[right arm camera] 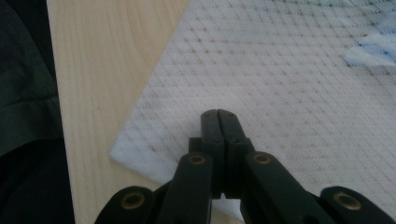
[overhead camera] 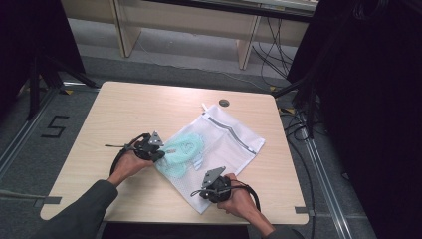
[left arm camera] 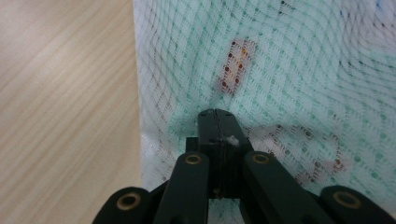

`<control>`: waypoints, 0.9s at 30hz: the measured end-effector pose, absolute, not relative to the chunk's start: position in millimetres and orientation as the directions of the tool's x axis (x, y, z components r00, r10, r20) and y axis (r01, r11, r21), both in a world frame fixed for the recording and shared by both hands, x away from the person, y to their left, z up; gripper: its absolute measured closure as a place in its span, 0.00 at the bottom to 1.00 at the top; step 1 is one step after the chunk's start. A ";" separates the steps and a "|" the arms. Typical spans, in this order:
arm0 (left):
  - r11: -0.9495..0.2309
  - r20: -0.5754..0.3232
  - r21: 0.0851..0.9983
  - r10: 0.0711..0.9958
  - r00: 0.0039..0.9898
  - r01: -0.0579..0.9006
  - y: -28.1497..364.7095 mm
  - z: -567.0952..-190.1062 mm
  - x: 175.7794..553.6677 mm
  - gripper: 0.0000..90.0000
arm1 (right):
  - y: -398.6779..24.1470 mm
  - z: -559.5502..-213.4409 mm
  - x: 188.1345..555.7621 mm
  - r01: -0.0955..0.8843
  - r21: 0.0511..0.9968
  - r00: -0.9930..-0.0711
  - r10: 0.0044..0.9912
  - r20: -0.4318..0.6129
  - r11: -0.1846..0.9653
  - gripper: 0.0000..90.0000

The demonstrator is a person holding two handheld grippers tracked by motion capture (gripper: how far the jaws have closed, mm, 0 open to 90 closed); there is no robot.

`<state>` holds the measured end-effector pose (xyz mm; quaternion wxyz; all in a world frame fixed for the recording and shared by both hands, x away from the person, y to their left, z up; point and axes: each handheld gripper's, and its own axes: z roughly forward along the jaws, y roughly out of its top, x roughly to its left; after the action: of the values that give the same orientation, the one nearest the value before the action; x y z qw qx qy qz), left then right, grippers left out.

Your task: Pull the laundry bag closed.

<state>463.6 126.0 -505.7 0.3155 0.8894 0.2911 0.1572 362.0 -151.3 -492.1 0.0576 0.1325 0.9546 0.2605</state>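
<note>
At the near edge of a pale wooden bench, a person in a dark sleeve works a white mesh laundry bag with a two-jaw gripper in each hand. The right gripper sits nearest, over the bag's near corner close to the bench's front edge; in the right gripper view its black jaws are pressed tight together above the mesh, and whether a fold of net is caught between them cannot be told. A little farther in, the left gripper meets the bag's left edge, its jaws likewise clenched; in the left gripper view the tips rest against the net right where a mint-green garment with a small reddish pattern shows through, though a pinch of fabric cannot be confirmed. The bag lies flat and angled across the middle of the bench, the green garment bunched in its left half, a grey zip band running across its far part. Beyond the bag's far corner, a small dark round disc sits on the bench. Past the bench, cables trail over the grey floor.
</note>
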 end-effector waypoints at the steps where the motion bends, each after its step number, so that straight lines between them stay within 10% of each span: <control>1: -0.631 0.096 0.653 0.617 0.781 0.419 126.0 -505.7 463.6 1.00 | -149.0 -492.0 362.3 0.219 0.510 -0.960 0.278 -0.041 0.832 1.00; 27: -0.598 0.078 0.679 0.634 0.769 0.425 128.1 -508.0 505.0 1.00 | -99.1 -495.3 358.0 0.124 0.536 -0.984 0.175 -0.044 0.835 1.00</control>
<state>505.0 128.1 -508.0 0.3321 0.8799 0.3009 0.1577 358.0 -99.1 -495.3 0.0457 0.0782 0.9568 0.2762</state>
